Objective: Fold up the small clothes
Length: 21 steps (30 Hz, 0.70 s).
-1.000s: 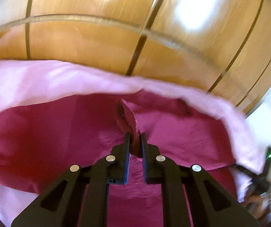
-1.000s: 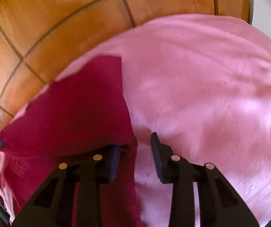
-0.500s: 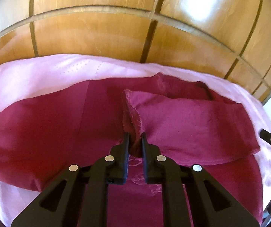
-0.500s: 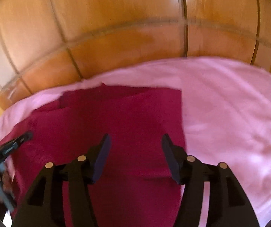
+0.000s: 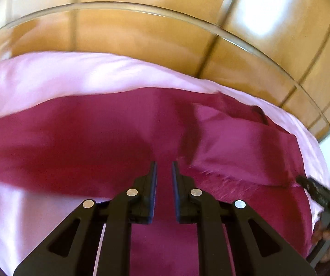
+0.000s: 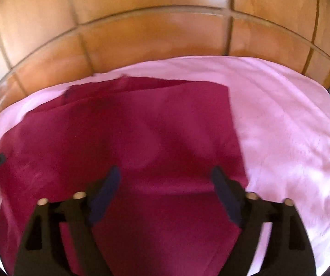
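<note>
My right jaws (image 6: pixel 165 191) have just been opening wide with nothing between them, my left jaws (image 5: pixel 164 172), near shut, no longer pinch the maroon cloth (image 6: pixel 130 138), which lies folded on the pink sheet (image 6: pixel 291 126) at twelve o'clock.

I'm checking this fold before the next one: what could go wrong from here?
1. The folded flap lies loose and skewed on the maroon cloth, its frayed edge free; it may slide open.
2. The right tongs, jaws just opened with nothing between them, hang over the cloth and could snag it.
3. The left tongs are shut and empty, so nothing pins the cloth on the pink sheet.
</note>
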{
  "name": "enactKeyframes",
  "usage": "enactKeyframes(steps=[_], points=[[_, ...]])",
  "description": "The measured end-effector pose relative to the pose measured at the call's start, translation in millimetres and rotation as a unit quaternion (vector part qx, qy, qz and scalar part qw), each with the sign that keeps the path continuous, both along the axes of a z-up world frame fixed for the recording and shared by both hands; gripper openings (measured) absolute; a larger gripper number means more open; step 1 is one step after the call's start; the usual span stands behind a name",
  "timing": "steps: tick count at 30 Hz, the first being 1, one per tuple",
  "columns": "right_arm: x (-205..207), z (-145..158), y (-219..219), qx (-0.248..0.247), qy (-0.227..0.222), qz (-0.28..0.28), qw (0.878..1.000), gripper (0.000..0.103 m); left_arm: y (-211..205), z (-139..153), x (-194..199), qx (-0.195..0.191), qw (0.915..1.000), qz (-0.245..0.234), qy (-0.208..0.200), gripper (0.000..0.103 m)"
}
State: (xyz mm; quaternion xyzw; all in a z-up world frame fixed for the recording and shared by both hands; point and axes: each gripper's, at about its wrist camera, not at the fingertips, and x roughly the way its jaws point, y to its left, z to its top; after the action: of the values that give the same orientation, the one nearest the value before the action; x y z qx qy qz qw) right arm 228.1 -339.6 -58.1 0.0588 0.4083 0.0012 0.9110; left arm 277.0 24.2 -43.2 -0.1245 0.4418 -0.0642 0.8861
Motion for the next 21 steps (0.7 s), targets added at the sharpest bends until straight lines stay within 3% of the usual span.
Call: enactKeyframes(steps=[4, 8, 9, 10, 12, 13, 16, 21], points=[[-29, -5, 33, -0.006, -0.01, 0.037, 0.999, 0.092, 63, 0, -36, -0.028, 0.9981, 0.055, 0.003, 0.011], [-48, -22, 62, -0.024, 0.002, 0.075, 0.997, 0.098, 142, -6, -75, -0.049, 0.9904, 0.129, 0.006, 0.011], [-50, -28, 68, -0.032, 0.009, 0.079, 0.996, 0.1, 161, -7, -84, -0.055, 0.9868, 0.152, 0.005, 0.013], [-53, -36, 71, -0.042, 0.013, 0.081, 0.996, 0.101, 187, -9, -95, -0.063, 0.981, 0.183, 0.004, 0.027], [-55, -45, 76, -0.052, -0.001, 0.074, 0.996, 0.101, 223, -12, -109, -0.078, 0.9692, 0.234, -0.001, 0.039], [-55, -48, 75, -0.044, -0.003, 0.07, 0.997, 0.101, 245, -12, -117, -0.086, 0.9611, 0.262, -0.006, 0.04], [-52, -50, 68, -0.02, 0.001, 0.065, 0.998, 0.101, 286, -14, -125, -0.099, 0.9475, 0.304, -0.008, 0.04], [-51, -50, 73, -0.025, 0.0, 0.066, 0.998, 0.101, 324, -22, -120, -0.127, 0.9298, 0.346, -0.001, 0.04]])
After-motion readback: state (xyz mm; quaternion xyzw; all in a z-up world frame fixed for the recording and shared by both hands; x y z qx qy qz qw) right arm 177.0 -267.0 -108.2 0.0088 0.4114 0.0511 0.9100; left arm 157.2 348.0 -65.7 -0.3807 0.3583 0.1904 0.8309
